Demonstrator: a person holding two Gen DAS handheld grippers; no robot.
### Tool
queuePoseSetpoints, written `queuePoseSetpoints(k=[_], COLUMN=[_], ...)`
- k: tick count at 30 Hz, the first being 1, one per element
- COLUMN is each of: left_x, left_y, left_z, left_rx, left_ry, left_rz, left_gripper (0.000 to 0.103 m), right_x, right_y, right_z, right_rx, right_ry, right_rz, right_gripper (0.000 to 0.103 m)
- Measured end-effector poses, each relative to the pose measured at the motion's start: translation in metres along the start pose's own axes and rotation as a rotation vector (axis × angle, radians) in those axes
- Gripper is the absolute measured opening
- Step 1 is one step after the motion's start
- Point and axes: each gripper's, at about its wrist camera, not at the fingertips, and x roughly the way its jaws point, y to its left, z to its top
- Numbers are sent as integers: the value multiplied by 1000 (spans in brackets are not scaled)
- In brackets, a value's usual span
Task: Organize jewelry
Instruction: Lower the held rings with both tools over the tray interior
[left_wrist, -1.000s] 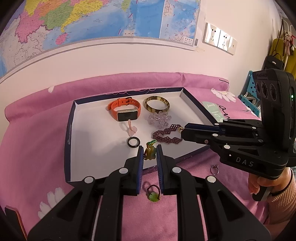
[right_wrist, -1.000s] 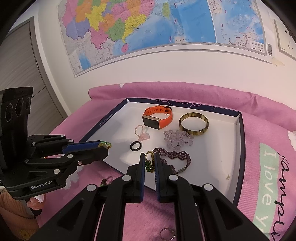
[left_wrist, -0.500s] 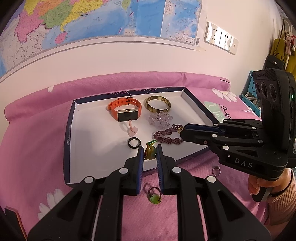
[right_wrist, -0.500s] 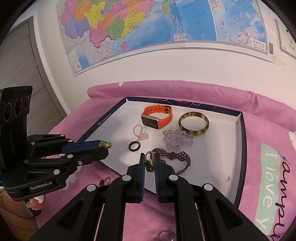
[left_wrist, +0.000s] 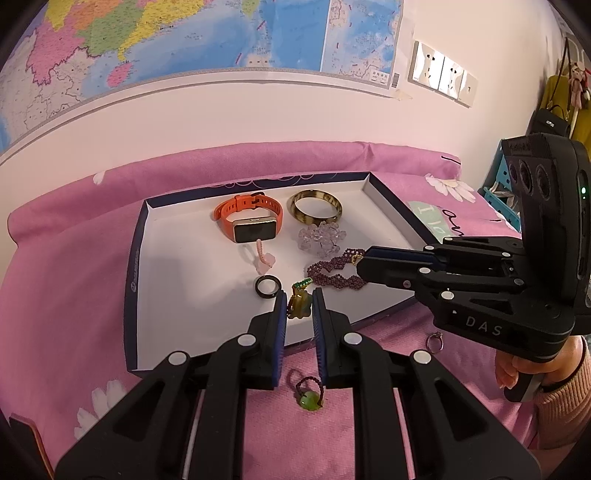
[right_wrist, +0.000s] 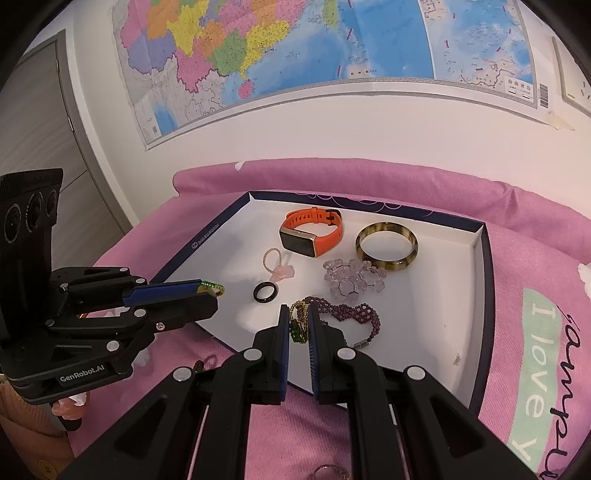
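Jewelry lay mostly inside a shallow white tray (left_wrist: 133, 280) with a navy rim, set on a pink bedspread (left_wrist: 74, 277). At the tray's far side an orange watch (left_wrist: 248, 218) sat just beside a tortoiseshell bangle (left_wrist: 314, 211). In front of them were a clear crystal cluster (left_wrist: 322, 238), a pink charm loop (left_wrist: 263, 256), a black ring (left_wrist: 266, 287) and a purple beaded bracelet (left_wrist: 332, 275).

Over the tray's near edge, the left gripper (left_wrist: 299, 295) was clamped on an amber pendant (left_wrist: 298, 308) topped with green beads. The right gripper (right_wrist: 297, 312), held by a hand (left_wrist: 517, 369) in a knitted sleeve, pointed in from the right. Its fingers were drawn almost together around a gold-and-green chain (right_wrist: 298, 326), just beside the purple bracelet. Whether the chain and the pendant were one piece could not be told.

Two pieces lay outside the tray on the bedspread: a green-stone ring (left_wrist: 309, 395) on a dark red cord below the left gripper, and a silver ring (left_wrist: 434, 341) under the right gripper. A map (right_wrist: 332, 55) hung on the wall behind.
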Motion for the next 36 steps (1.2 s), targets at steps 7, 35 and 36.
queuePoseSetpoints(k=[7,35,36], left_x=[3,31,32], left_y=[0,6,6], left_z=[1,5,5], left_rx=[-2,-12,-11], left_ry=[6,59,61], left_rz=[6,38,37], left_gripper=[14,14,14], right_x=[3,19,20], right_y=[-1,-14,-14], right_z=[1,4,5], right_rx=[2,33,33], right_ry=[5,43,45], right_rz=[-2,-14,-14], right_gripper=[8,8,8])
